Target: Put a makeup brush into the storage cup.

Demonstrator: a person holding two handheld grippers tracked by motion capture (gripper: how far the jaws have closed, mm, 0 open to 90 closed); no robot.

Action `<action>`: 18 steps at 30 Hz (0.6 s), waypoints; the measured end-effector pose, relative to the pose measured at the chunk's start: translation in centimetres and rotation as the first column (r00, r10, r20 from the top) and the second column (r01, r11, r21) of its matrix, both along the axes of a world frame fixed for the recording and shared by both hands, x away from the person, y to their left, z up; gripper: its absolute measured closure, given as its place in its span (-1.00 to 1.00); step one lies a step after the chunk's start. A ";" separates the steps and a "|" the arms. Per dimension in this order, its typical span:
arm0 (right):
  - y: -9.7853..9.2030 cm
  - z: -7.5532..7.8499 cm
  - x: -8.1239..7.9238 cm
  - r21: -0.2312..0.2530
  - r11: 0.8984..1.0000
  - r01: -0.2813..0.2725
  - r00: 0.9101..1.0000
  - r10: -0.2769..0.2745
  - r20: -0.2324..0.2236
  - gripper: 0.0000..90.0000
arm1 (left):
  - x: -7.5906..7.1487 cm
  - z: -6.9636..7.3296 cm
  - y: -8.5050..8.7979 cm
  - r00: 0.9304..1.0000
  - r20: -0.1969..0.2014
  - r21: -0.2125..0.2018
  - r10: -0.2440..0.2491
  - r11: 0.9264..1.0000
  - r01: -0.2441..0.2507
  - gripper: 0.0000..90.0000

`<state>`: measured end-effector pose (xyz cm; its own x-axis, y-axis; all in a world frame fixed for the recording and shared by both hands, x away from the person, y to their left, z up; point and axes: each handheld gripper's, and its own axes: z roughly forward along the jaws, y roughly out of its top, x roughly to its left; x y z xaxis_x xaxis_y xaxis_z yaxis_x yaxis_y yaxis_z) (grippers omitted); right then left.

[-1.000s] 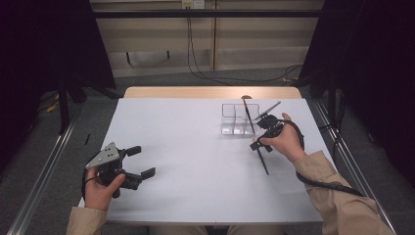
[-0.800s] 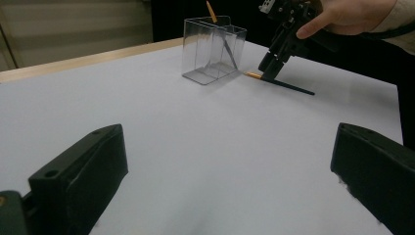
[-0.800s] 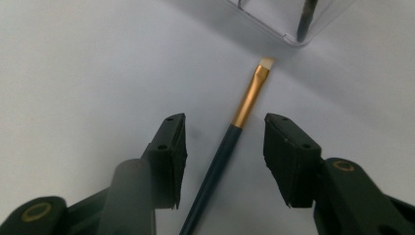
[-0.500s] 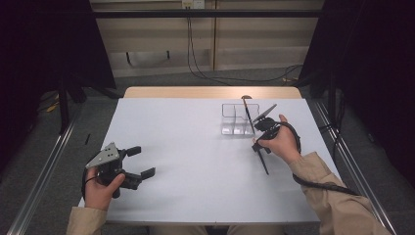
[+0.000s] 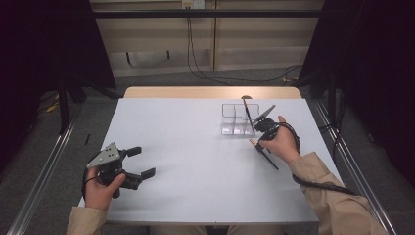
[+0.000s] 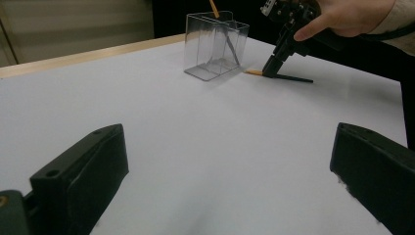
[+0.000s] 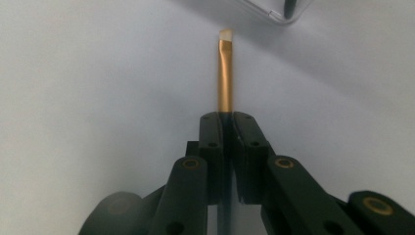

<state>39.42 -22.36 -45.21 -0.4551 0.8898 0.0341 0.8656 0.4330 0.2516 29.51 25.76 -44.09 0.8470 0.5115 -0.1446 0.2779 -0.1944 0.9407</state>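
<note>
Right gripper point(image 7: 224, 122) clamps a slim, light makeup brush point(image 7: 224, 73) just behind its slick gold ferrule, near the surface's point(image 5: 195, 147) far-right corner; left gripper point(image 5: 139, 161) gapes.

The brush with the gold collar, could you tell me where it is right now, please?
In the high view the brush lies on the table's right side, clamped in the right gripper, just in front of the clear organizer.

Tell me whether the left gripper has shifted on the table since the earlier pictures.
No. In the high view the left gripper sits at the same spot near the table's front left corner, jaws open as before.
</note>
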 end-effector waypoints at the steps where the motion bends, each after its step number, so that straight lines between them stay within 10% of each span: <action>1: 0.1 0.0 0.0 -0.008 1.000 -0.006 1.000 0.006 0.001 0.87 | 0.0 0.0 0.0 1.000 0.001 0.002 0.000 1.000 0.000 -0.98; 10: 0.1 0.0 0.0 -0.007 1.000 -0.020 1.000 0.020 0.005 0.87 | 0.0 0.0 0.1 1.000 0.003 -0.001 0.003 1.000 -0.003 -0.98; 18: -0.8 0.0 -0.2 0.098 0.995 -0.010 1.000 0.009 0.005 0.87 | 0.0 0.0 0.1 1.000 0.002 0.000 0.006 1.000 -0.006 -0.98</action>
<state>39.17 -23.19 -45.20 -0.4639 0.8780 0.1184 0.8602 0.4144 0.2971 29.49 25.88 -44.08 0.8444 0.5163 -0.1428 0.2768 -0.1923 0.9415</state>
